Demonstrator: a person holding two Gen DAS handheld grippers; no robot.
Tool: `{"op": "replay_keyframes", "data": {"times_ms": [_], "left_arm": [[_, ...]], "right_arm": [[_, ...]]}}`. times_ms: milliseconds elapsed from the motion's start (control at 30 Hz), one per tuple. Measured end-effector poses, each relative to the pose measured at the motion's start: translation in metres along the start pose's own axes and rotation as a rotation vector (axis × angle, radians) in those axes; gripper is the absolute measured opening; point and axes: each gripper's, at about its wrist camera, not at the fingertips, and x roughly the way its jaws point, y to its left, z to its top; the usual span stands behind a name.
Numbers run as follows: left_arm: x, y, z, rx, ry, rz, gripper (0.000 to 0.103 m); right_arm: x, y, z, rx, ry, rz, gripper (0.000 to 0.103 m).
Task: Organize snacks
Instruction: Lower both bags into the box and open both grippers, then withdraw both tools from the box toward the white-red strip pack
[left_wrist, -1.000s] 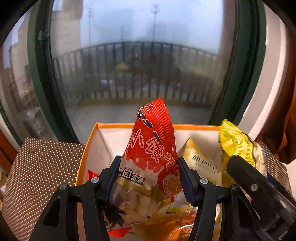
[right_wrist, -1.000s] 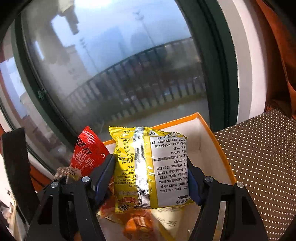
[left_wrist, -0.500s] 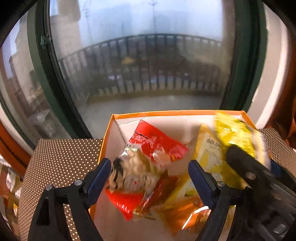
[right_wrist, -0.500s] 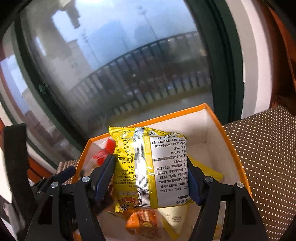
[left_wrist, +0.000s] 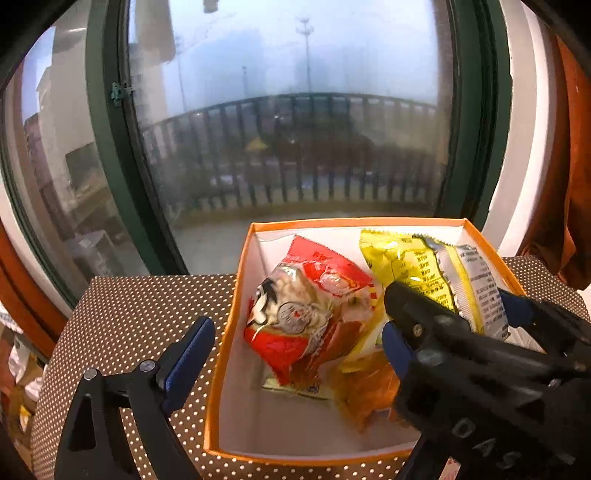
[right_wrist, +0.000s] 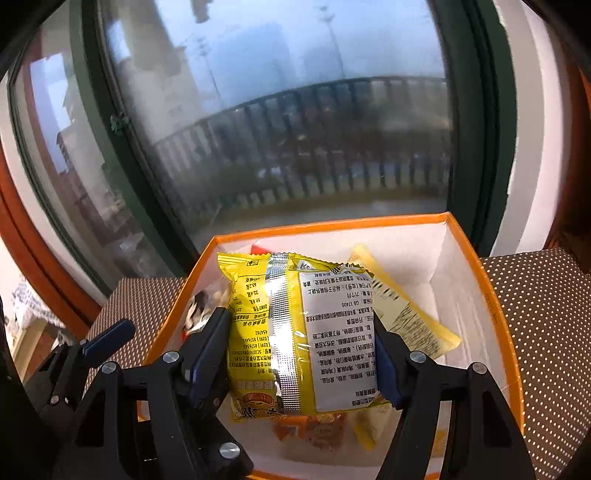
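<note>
An orange-rimmed box (left_wrist: 354, 223) with white walls stands on the dotted cloth by the window. The red snack packet (left_wrist: 314, 306) lies loose inside it. My left gripper (left_wrist: 291, 347) hovers over the box's left side, its jaws opening, and no pad touches the packet. Much of its right finger is hidden behind the right gripper (left_wrist: 461, 350). My right gripper (right_wrist: 301, 354) is shut on a yellow packet (right_wrist: 303, 339), held above the box (right_wrist: 332, 225). The same yellow packet (left_wrist: 424, 266) shows in the left wrist view.
More snacks lie in the box: an orange packet (right_wrist: 314, 428) and a pale yellow one (right_wrist: 406, 317). Brown dotted cloth (left_wrist: 129, 314) surrounds the box. A green-framed window (left_wrist: 110, 166) stands close behind, and an orange curtain (left_wrist: 569, 184) hangs at the right.
My left gripper let go of the red packet, which dropped into the box, and its jaws spread wide. My right gripper carried the yellow packet further over the box.
</note>
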Motion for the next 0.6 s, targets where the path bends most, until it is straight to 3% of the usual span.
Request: {"op": "replay_keyframes", "data": {"times_ms": [400, 600], "left_arm": [[0.007, 0.011, -0.024, -0.016, 0.039, -0.017, 0.093], [0.007, 0.011, -0.031, -0.016, 0.067, -0.033, 0.093]], "right_arm": [[0.006, 0.024, -0.023, -0.064, 0.026, -0.068, 0.074], [0.010, 0.026, -0.030, -0.064, 0.056, -0.074, 0.083]]}}
